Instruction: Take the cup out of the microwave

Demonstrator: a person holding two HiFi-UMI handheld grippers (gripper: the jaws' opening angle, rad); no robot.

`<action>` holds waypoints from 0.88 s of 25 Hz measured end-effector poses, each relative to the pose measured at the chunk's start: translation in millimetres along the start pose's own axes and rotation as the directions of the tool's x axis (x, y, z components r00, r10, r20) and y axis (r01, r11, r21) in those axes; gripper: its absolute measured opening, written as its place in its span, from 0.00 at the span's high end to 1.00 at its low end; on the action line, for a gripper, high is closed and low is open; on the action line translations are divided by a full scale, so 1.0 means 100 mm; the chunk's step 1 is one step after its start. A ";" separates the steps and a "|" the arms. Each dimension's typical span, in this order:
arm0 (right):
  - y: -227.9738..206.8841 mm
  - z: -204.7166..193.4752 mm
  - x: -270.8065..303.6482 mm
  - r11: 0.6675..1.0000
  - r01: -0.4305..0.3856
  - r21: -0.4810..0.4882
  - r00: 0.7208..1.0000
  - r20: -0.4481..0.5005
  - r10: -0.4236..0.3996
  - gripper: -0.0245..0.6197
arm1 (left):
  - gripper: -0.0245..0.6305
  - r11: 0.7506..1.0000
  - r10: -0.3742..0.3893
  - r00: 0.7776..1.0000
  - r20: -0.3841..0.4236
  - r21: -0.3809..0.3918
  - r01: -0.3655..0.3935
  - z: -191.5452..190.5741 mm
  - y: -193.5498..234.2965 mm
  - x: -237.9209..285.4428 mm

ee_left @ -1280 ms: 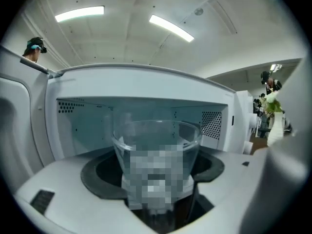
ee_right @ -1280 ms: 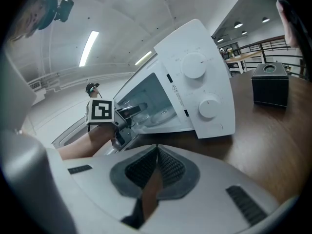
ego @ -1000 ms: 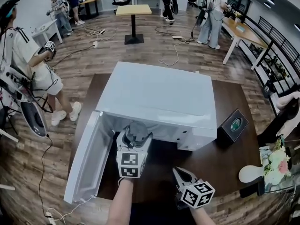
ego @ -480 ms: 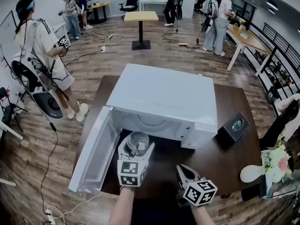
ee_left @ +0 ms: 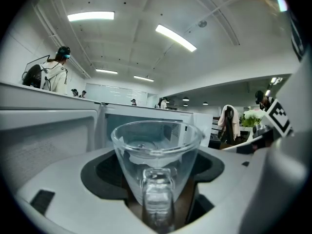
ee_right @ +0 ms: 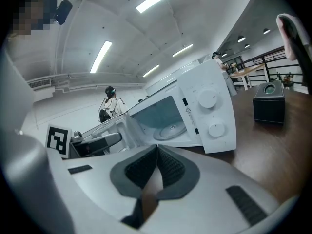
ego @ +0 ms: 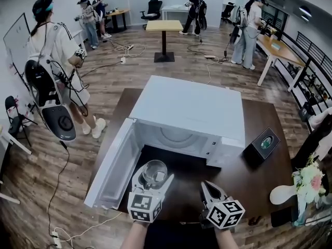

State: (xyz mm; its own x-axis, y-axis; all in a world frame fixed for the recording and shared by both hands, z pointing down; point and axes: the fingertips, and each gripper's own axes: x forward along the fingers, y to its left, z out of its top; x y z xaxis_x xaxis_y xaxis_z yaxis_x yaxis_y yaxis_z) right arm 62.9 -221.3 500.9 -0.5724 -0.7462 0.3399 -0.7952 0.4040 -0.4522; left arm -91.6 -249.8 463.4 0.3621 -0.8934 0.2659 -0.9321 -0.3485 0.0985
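- A white microwave (ego: pixel 192 108) stands on a dark brown bench (ego: pixel 249 185). Its door (ego: pixel 116 165) is swung wide open to the left.
- The left tool (ego: pixel 153 176) is closed on a clear glass cup (ee_left: pixel 157 152), one jaw on each side of its body.
- The cup is upright, and its handle faces back toward the tool.
- The cup is outside the microwave, held above the bench just in front of the open cavity.
- The right tool (ego: pixel 209 188) sits low to the right of the cup. Its jaws are pressed together with nothing between them.
- In the right gripper view, the glass turntable (ee_right: pixel 168 129) shows inside the cavity with nothing on it.
- A small black box (ego: pixel 261 141) rests on the bench just right of the microwave.
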 end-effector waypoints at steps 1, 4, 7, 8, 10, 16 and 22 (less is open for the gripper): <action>0.00 0.03 -0.02 1.000 0.003 0.002 1.000 0.007 -0.003 0.97 | 0.38 1.000 0.001 1.000 0.000 0.000 -0.001 0.00 0.00 -0.05; -0.02 0.10 -0.08 1.000 0.020 -0.009 1.000 0.022 -0.019 0.97 | 0.38 1.000 0.003 1.000 0.002 0.004 -0.003 -0.01 0.00 -0.19; -0.06 0.18 -0.13 0.998 0.042 -0.040 0.998 0.041 -0.040 0.97 | 0.38 1.000 0.011 1.000 0.002 0.004 -0.011 -0.03 0.01 -0.32; -0.08 0.21 -0.15 0.998 0.049 -0.048 0.998 0.052 -0.046 0.97 | 0.38 1.000 0.015 1.000 0.001 0.003 -0.015 -0.04 0.01 -0.35; -0.12 0.28 -0.18 0.995 0.066 -0.079 0.995 0.075 -0.060 0.97 | 0.38 1.000 0.026 1.000 0.003 -0.001 -0.026 -0.07 0.03 -0.41; -0.08 0.48 -0.25 0.968 0.106 -0.228 0.988 0.132 -0.077 0.97 | 0.38 0.998 0.057 0.998 -0.017 -0.005 -0.057 -0.17 0.12 -0.55; -0.03 0.44 -0.28 0.974 0.087 -0.208 0.990 0.127 -0.061 0.97 | 0.38 0.999 0.052 0.999 -0.005 -0.015 -0.052 -0.18 0.10 -0.57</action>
State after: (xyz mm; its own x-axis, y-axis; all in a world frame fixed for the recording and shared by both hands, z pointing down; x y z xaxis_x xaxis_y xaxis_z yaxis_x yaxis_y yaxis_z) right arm 90.8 -224.8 456.4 -0.4928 -0.8306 0.2593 -0.8659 0.4389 -0.2399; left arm -121.7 -197.7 466.4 0.3135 -0.9088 0.2753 -0.9496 -0.2976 0.0989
